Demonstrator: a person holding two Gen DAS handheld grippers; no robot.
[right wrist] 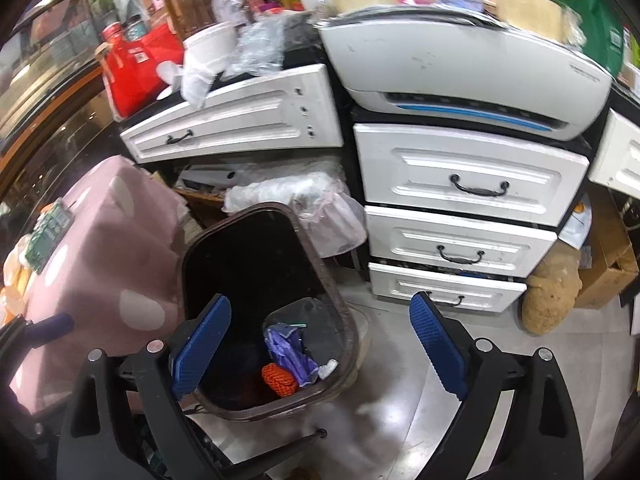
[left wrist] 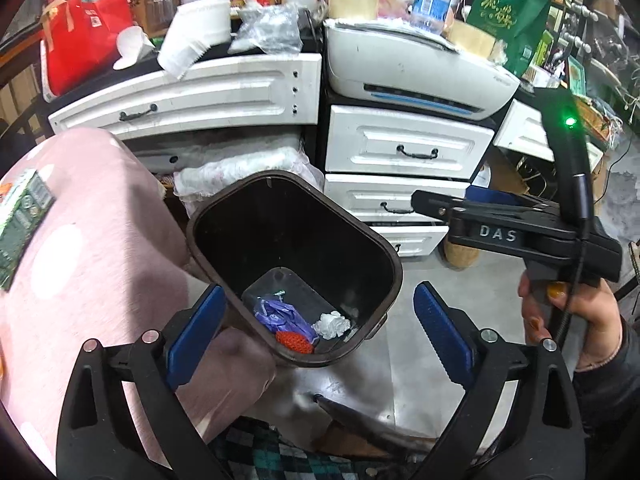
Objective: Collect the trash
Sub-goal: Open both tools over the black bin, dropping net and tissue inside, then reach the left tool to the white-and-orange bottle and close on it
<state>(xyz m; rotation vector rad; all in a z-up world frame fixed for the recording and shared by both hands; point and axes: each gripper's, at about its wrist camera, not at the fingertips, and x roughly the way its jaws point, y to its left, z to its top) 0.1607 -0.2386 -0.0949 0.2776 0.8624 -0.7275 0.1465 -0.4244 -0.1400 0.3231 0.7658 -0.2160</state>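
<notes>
A dark brown trash bin (left wrist: 390, 256) stands on the grey floor beside a pink dotted cushion; it also shows in the right wrist view (right wrist: 320, 276). Inside lie a purple glove (left wrist: 280, 314), a crumpled white tissue (left wrist: 331, 324) and an orange mesh ball (left wrist: 295, 342); the glove (right wrist: 290, 350) and ball (right wrist: 279, 379) show in the right wrist view too. My left gripper (left wrist: 316, 330) is open and empty above the bin's near rim. My right gripper (right wrist: 320, 346) is open and empty over the bin; its body shows in the left wrist view (left wrist: 520, 228).
White drawer units (right wrist: 460, 208) stand behind the bin, with a white printer (left wrist: 416, 76) and clutter on top. The pink cushion (left wrist: 80, 248) with a green carton (left wrist: 20, 220) is at the left. A brown sack (right wrist: 552, 296) and cardboard box sit at the right.
</notes>
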